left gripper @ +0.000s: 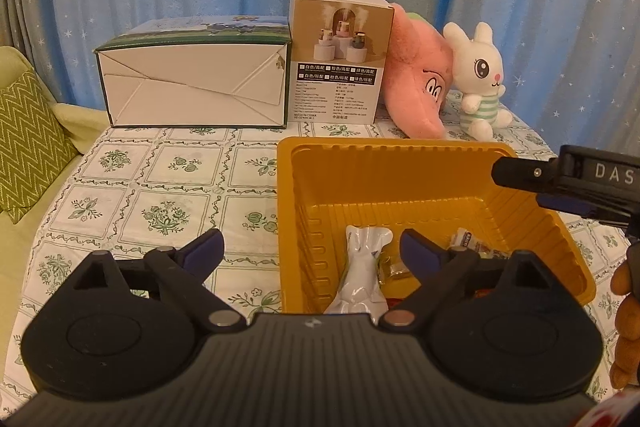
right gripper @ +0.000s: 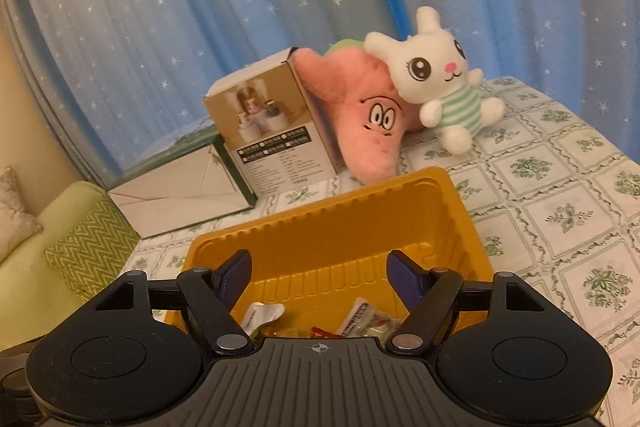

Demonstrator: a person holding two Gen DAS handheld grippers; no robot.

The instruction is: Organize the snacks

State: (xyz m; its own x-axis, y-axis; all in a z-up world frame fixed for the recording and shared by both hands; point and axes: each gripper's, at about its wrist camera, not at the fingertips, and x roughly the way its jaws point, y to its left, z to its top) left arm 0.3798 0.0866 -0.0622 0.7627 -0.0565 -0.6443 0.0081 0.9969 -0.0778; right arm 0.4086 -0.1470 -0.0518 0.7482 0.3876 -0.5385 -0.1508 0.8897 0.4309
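Note:
A yellow plastic tray (left gripper: 384,155) stands on the patterned tablecloth and also shows in the right wrist view (right gripper: 400,195). Inside it lie a white snack packet (left gripper: 360,275), a small gold-wrapped candy (left gripper: 394,269) and a striped wrapped snack (left gripper: 468,241). The right wrist view shows the white packet (right gripper: 262,315) and wrapped snacks (right gripper: 364,317) there too. My left gripper (left gripper: 310,247) is open and empty, straddling the tray's left wall. My right gripper (right gripper: 318,271) is open and empty above the tray, and shows at the right in the left wrist view (left gripper: 560,179).
A large white carton (left gripper: 196,83) and a humidifier box (left gripper: 340,67) stand at the table's back. A pink plush (left gripper: 416,79) and a white bunny plush (left gripper: 480,79) lean beside them. A green sofa with a zigzag cushion (left gripper: 28,147) lies to the left. Blue starred curtains hang behind.

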